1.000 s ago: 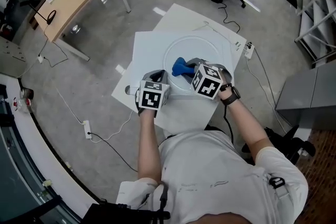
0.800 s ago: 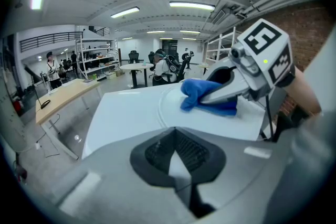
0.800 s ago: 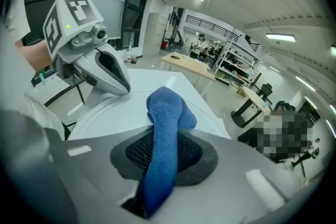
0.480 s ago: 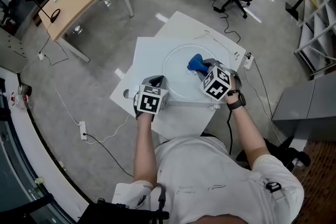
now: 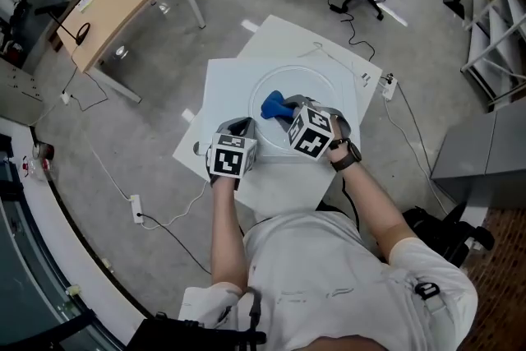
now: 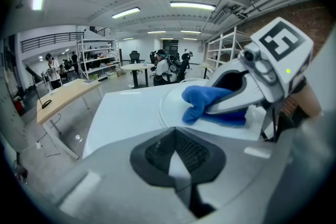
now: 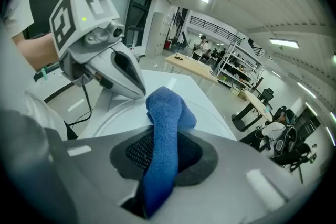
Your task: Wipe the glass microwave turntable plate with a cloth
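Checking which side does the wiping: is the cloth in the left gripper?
No, the right gripper is clamped on the blue cloth, which sticks out from between its jaws.

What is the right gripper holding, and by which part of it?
The right gripper holds the blue cloth. Its jaws are shut on the cloth's lower part, and the bunched end sticks out ahead over the glass plate.
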The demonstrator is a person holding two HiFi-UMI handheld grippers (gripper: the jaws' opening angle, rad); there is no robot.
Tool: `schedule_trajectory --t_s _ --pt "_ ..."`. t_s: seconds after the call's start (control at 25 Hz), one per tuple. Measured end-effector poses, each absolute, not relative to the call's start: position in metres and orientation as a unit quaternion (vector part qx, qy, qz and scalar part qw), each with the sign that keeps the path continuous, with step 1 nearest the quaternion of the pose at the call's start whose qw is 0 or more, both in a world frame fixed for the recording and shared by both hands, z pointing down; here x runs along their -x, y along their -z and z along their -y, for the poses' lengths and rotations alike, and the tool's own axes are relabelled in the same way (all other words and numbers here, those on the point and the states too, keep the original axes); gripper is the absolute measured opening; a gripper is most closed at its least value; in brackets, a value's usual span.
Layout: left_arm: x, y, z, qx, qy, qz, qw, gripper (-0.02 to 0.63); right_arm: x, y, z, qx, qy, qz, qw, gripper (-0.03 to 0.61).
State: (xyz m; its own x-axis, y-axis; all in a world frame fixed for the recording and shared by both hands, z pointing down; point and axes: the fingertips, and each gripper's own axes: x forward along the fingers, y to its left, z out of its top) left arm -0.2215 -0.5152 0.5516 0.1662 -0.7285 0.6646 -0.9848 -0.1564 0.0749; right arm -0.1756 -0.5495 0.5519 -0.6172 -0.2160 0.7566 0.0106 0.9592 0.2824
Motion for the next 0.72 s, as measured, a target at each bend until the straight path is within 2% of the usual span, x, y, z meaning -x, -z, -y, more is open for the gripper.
schedule_trajectory --t_s 0.36,0.52,0.72 --pt "0.221 -0.550 0.517 -0.722 -0.245 0.593 0.259 0.002 0.128 -0.546 0.619 -0.177 0.115 0.874 0.438 0.078" --pt "0.222 -0.551 0.517 -0.722 -0.247 0.595 0.252 0.002 0.113 -0.547 0.606 -0.189 0.125 0.860 0.456 0.074" --pt "0.223 -0.551 0.518 -0.725 -0.253 0.591 0.246 0.002 0.129 -0.547 0.575 -0.179 0.124 0.863 0.455 0.064"
